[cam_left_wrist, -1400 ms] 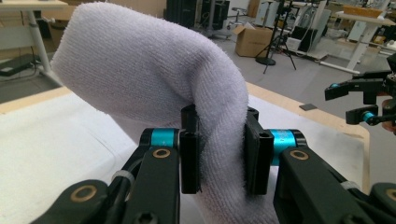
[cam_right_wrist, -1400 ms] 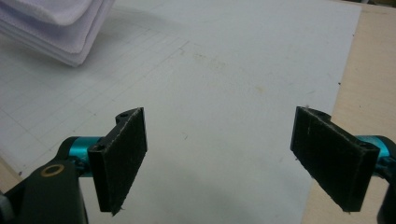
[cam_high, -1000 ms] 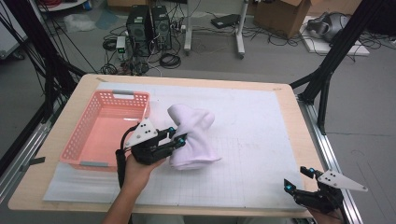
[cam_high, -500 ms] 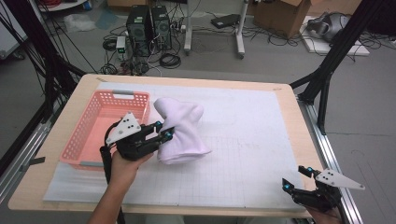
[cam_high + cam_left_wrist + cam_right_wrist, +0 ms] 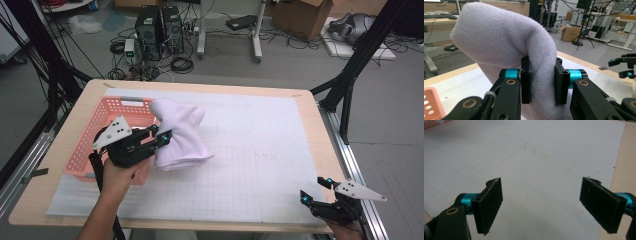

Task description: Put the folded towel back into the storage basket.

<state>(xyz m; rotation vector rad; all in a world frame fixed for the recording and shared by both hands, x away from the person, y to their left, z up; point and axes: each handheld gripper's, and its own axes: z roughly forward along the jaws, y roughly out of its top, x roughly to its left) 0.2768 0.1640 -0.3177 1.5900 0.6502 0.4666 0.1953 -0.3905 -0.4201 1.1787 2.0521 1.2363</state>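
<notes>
A pale lilac folded towel hangs in the air just right of the pink basket, its far end drooping over the basket's corner. My left gripper is shut on the towel's near fold. In the left gripper view the thick towel is pinched between both black pads. My right gripper rests at the table's front right corner with its jaws wide apart. The right gripper view shows that gripper holding nothing, above the white mat.
A white gridded mat covers most of the wooden table. The pink basket sits on the mat's left side. Black frame posts, computer towers and cables stand on the floor beyond the far edge.
The left gripper has carried the towel leftward and a little up, from the middle of the mat to the basket's right edge. The right gripper has stayed still.
</notes>
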